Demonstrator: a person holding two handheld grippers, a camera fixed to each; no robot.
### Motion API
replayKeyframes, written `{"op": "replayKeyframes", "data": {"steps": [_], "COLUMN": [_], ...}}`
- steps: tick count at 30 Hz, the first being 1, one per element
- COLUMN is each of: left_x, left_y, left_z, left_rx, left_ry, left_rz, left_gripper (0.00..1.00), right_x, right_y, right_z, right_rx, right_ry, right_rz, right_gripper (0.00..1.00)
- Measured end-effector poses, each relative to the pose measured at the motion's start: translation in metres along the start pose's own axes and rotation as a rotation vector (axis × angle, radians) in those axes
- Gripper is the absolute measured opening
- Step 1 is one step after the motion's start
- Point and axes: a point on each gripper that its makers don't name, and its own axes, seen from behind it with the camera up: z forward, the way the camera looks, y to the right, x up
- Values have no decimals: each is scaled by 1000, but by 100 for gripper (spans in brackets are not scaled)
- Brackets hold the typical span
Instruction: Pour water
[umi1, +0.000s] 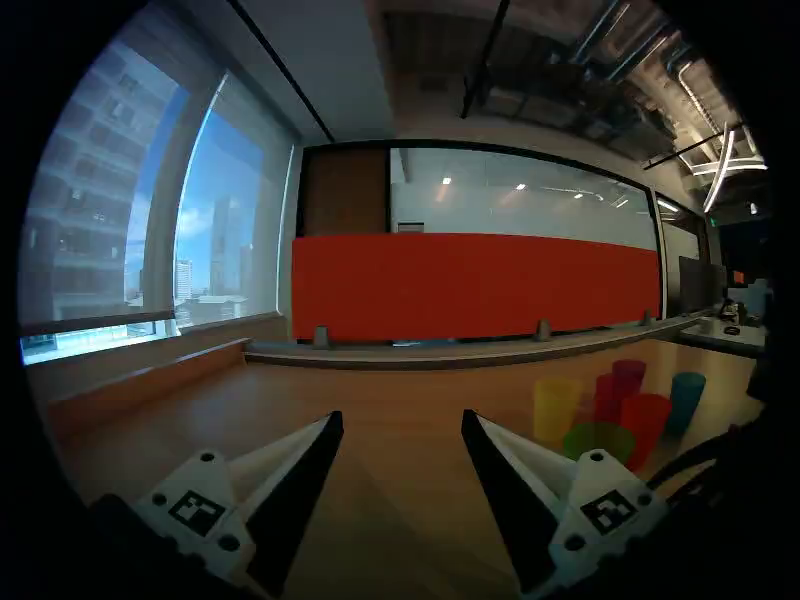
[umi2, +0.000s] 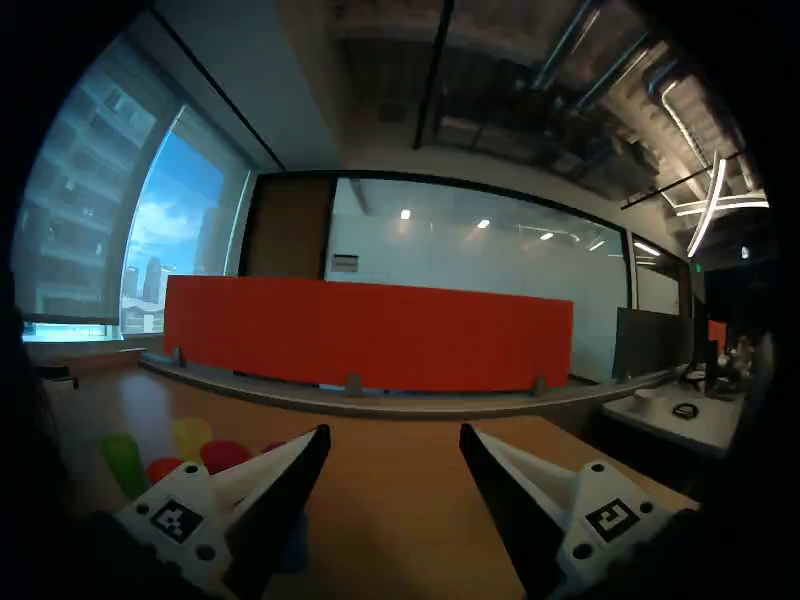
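In the left gripper view my left tool (umi1: 400, 420) stands wide open, its two dark fingers well apart, holding nothing and touching nothing above the wooden worktop (umi1: 300, 385). The cups (umi1: 610, 410) stand in a tight cluster on the worktop, off to the right of my right-hand finger and further along. I can make out a yellow cup (umi1: 555, 408), a green cup (umi1: 598, 440), a red cup (umi1: 645, 425), a magenta cup (umi1: 628, 375) and a teal cup (umi1: 687, 400). A red partition (umi1: 470, 285) runs across behind, and a window (umi1: 215, 230) lies to the left.

In the right gripper view my right tool (umi2: 393, 432) is just as wide open and empty. Here the cups (umi2: 190, 450) sit low on the left, partly hidden by my left-hand finger. A grey desk (umi2: 690, 415) stands at the right, beyond the worktop's edge.
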Motion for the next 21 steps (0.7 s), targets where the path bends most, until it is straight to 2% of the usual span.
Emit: {"op": "replayKeyframes", "data": {"steps": [9,21], "left_x": [0,0], "left_y": [0,0], "left_z": [0,1], "left_rx": [0,0], "left_ry": [0,0], "left_rz": [0,0], "left_gripper": [88,87], "right_x": [-22,-45], "right_y": [-6,1], "right_z": [9,10], "right_rx": [27,24], "right_ry": [9,10], "right_rz": [42,52], "right_gripper": [100,100]}}
